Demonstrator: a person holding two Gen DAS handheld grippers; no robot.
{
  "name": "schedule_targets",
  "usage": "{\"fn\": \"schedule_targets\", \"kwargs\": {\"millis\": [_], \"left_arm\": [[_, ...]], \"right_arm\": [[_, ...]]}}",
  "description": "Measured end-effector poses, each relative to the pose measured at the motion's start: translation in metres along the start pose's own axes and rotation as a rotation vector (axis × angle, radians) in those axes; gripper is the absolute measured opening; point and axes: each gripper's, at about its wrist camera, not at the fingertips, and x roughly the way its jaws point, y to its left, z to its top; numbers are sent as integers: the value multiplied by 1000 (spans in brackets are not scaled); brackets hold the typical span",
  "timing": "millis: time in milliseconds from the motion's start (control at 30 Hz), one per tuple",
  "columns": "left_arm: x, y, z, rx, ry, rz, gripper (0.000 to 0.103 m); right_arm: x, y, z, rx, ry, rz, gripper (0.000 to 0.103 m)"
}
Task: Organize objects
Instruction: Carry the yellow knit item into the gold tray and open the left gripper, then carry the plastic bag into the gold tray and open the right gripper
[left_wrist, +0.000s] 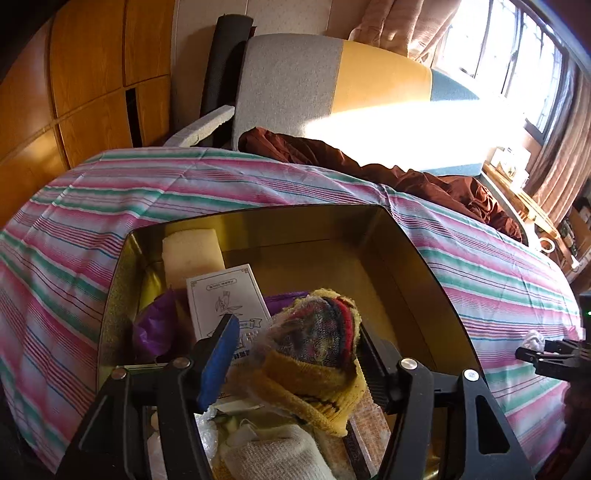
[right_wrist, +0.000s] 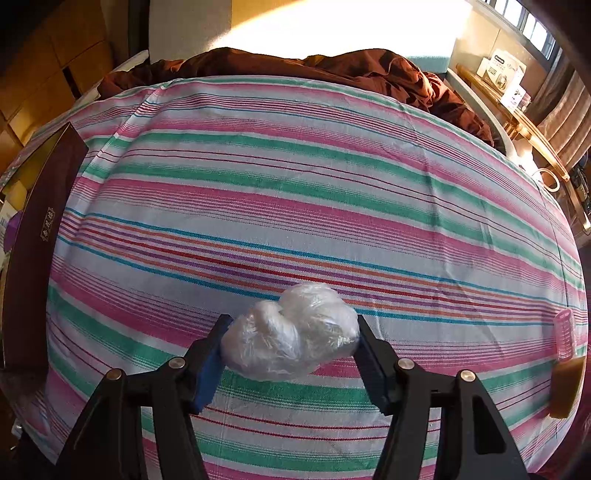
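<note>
Several things are already gathered in the gold-lined box; a knitted yellow bundle is seen over it between the parted jaws of the left gripper; a crumpled plastic wad is clamped by the right gripper above the striped sheet, not yet boxed; a pink roller and a brown block are left near the sheet's edge.

We see a bedsheet striped in pink, green, white, blue, red and orange. On it sits a box, gold inside and dark maroon outside. In it lie a mustard-yellow knitted piece with red and dark stripes, a purple wrapper, a pale cream sponge and a white card with line drawing. A clear whitish plastic bundle sits between blue pads. The rumpled blanket is reddish brown.
</note>
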Motion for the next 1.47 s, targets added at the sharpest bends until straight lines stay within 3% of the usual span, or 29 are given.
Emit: {"fn": "schedule_targets", "kwargs": {"millis": [133, 267, 333, 500, 700, 900, 1000, 1133, 1467], "left_arm": [[-22, -1, -7, 33, -57, 37, 64], [-46, 5, -14, 47, -106, 74, 67], [-58, 9, -17, 42, -129, 93, 76], [-83, 23, -22, 22, -169, 125, 84], [-101, 41, -28, -15, -191, 157, 93], [-109, 53, -34, -52, -189, 164, 103], [-114, 55, -36, -86, -201, 152, 103], [-113, 54, -37, -108, -193, 272, 103], [-125, 64, -51, -167, -217, 298, 102]], "right_arm": [[-7, 2, 5, -3, -27, 19, 64], [-34, 36, 22, -39, -108, 97, 64], [-58, 74, 21, -97, -158, 148, 64], [-115, 173, 8, -254, -247, 251, 64], [-114, 239, 8, -363, -227, 293, 64], [-96, 274, -2, -488, -170, 251, 70], [-93, 286, -11, -514, -156, 236, 86], [-99, 284, -12, -447, -191, 244, 86], [-133, 276, -25, -292, -318, 228, 86]]}}
